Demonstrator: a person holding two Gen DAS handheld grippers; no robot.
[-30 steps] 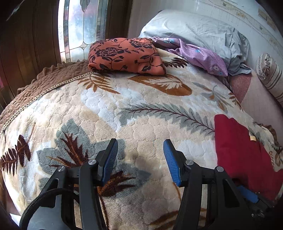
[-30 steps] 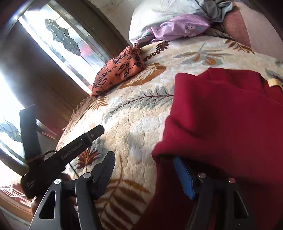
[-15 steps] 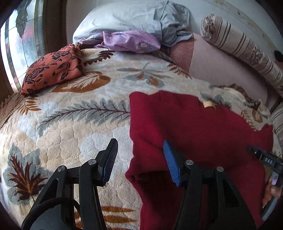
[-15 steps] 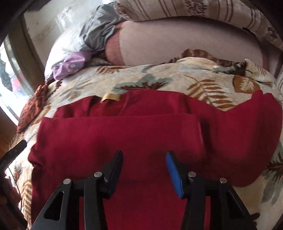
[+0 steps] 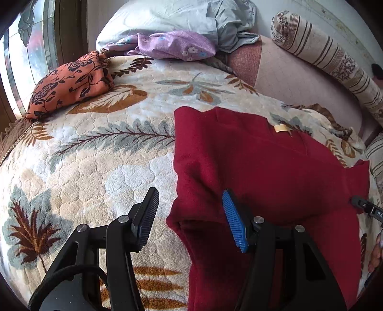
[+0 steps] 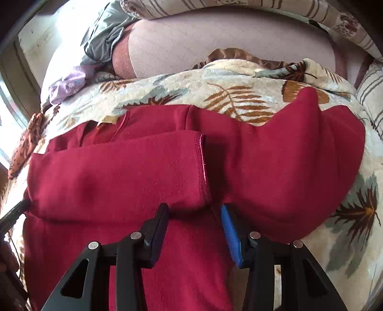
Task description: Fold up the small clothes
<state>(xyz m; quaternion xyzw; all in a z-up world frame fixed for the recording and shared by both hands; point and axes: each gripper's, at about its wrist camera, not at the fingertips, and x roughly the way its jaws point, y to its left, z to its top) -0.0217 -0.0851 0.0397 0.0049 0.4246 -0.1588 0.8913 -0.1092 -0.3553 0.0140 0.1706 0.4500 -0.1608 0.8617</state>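
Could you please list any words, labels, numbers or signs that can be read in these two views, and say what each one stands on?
"DA": white letters on the black tip of the right gripper at the frame edge in the left wrist view; the rest is cut off.
Tan tag at the collar of the red garment: no print can be made out.
Nothing else carries text; the blanket and cushions bear only patterns.

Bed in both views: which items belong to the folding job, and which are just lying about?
Job:
red garment, one sleeve folded across it
left gripper, open at its left edge
right gripper, open over the sleeve cuff

Lying about:
orange floral bundle
purple floral cloth
grey pillow
striped bolster
leaf-print blanket
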